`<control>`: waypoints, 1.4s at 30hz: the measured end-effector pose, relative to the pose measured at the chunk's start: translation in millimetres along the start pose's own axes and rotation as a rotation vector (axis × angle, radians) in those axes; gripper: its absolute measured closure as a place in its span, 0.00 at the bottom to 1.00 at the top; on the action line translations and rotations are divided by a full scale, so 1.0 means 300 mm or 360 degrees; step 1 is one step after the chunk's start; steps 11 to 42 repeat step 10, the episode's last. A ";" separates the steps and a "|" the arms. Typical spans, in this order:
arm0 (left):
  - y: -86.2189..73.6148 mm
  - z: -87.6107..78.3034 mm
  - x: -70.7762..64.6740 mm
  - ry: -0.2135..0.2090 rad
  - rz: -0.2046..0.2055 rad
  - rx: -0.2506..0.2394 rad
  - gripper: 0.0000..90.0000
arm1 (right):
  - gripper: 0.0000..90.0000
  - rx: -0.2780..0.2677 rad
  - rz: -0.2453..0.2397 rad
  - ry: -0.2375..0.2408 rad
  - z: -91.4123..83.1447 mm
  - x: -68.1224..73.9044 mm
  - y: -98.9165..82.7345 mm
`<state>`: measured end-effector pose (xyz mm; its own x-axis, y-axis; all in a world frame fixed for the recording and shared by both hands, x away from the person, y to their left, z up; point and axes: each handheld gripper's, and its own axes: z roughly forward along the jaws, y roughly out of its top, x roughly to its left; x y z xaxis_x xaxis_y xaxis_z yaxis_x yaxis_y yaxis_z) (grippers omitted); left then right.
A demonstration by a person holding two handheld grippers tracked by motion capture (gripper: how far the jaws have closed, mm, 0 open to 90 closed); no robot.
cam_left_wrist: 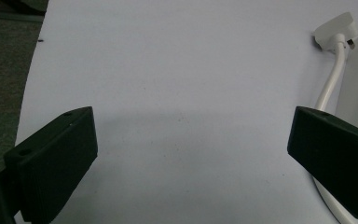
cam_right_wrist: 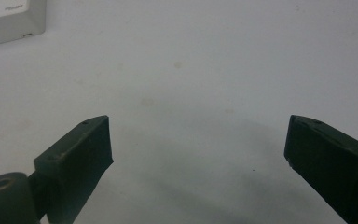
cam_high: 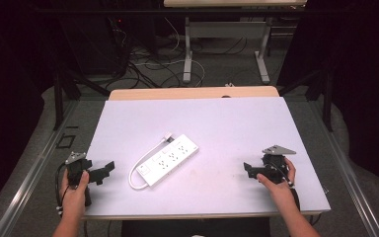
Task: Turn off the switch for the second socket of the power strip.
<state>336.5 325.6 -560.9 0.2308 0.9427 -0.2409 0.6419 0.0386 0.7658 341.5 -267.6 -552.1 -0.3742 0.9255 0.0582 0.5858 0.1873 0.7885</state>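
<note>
Nearest the person, the left gripper [cam_high: 101,173] sits at the near left edge of the table [cam_high: 237,123], held in one hand, its jaws spread wide with nothing between them; the left gripper view confirms bare table surface in the gap. The right gripper [cam_high: 250,170] is at the near right, also held in one hand, its jaws likewise apart and empty. Ahead of the left gripper and to its right, and well off to the left of the right gripper, lies the white power strip [cam_high: 170,159], flat on the table and set on a diagonal. Its cord [cam_high: 143,165] loops out of the near end and runs back along the strip's left side to the plug [cam_high: 168,137], which rests just beside the far end. Judged step: approach, neither gripper touching anything. To do it well, the left gripper should come in on the cord or plug squarely, jaws astride it, while the right steadies the strip body so it does not slide. Count: one power strip, one cord, one plug, two grippers, one table.
</note>
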 end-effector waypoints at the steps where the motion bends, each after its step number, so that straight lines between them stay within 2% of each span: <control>1: -0.001 0.002 0.000 0.0005 -0.0007 -0.0006 0.02 | 0.08 0.0003 0.0004 0.0005 0.000 0.000 0.000; 6: 0.000 0.002 0.001 0.0000 -0.0003 0.0018 0.02 | 0.08 0.0004 -0.0004 0.0002 0.004 -0.003 -0.001; 9: -0.003 0.006 -0.002 0.0003 -0.0005 -0.0011 0.02 | 0.08 0.0009 0.0007 0.0005 0.001 -0.002 -0.001; 42: -0.003 0.006 -0.003 0.0003 -0.0005 -0.0011 0.02 | 0.08 0.0007 0.0001 0.0007 0.001 -0.004 -0.001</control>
